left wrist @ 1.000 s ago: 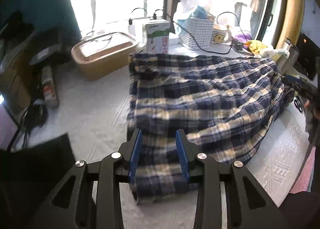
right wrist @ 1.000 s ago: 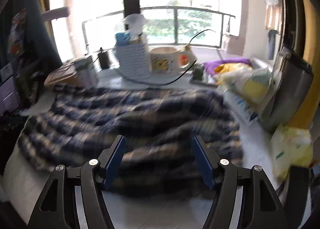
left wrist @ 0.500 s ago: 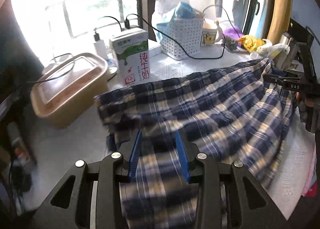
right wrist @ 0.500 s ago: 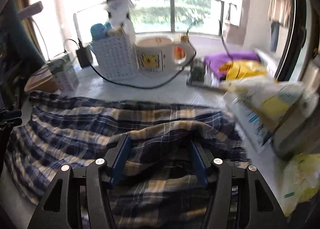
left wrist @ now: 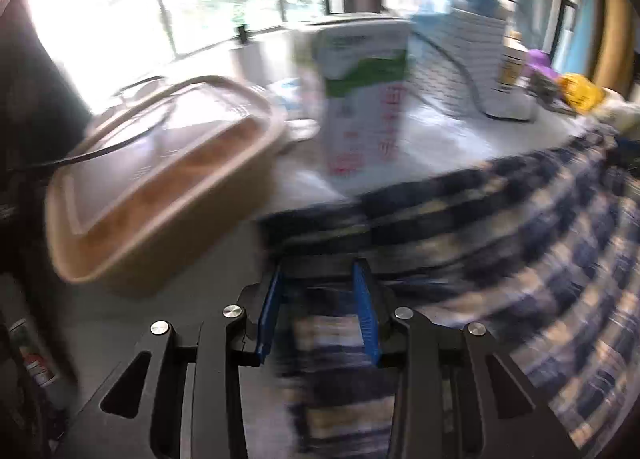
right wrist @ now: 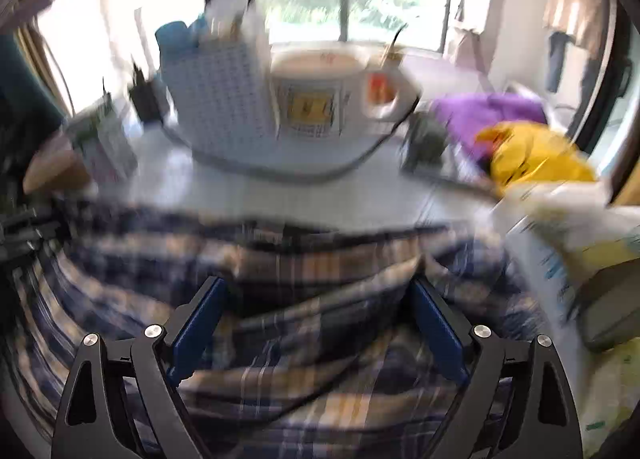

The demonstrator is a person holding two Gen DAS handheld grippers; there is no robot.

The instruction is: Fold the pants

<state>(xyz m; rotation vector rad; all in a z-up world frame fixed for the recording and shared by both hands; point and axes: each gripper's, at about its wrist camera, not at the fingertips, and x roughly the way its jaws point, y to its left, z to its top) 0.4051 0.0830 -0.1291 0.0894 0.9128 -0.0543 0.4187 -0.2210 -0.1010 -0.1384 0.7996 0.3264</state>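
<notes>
We read the table (left wrist: 460, 143) first: white, crowded along its far edge, with the plaid pants (left wrist: 520, 259) spread over the near part and filling most of both views; both frames are motion-blurred. The pants (right wrist: 320, 267) lie doubled, their far edge just short of the back-row clutter. Next in size, the tan lidded container (left wrist: 160, 187) sits at the left, just beside the cloth's left end. The white basket (right wrist: 216, 107) and the mug (right wrist: 316, 99) stand behind the cloth, with the milk carton (left wrist: 360, 99) near its far edge. The left gripper (left wrist: 318, 307) has its jaws narrow, and a bunched strip of plaid runs between the blue pads; we judge it pinched, holding the left end of the fold. The right gripper (right wrist: 316, 323) has just been opening: its jaws stand wide, cloth lies between them, but the pads do not press on it. Judgement: we are at the end of a fold pass, with the near edge carried over to the far edge and the right side let go. The next move calls for the left jaws to release as well, then both grippers to clear without dragging the top layer or knocking the carton, before a fresh grip for the next fold.
</notes>
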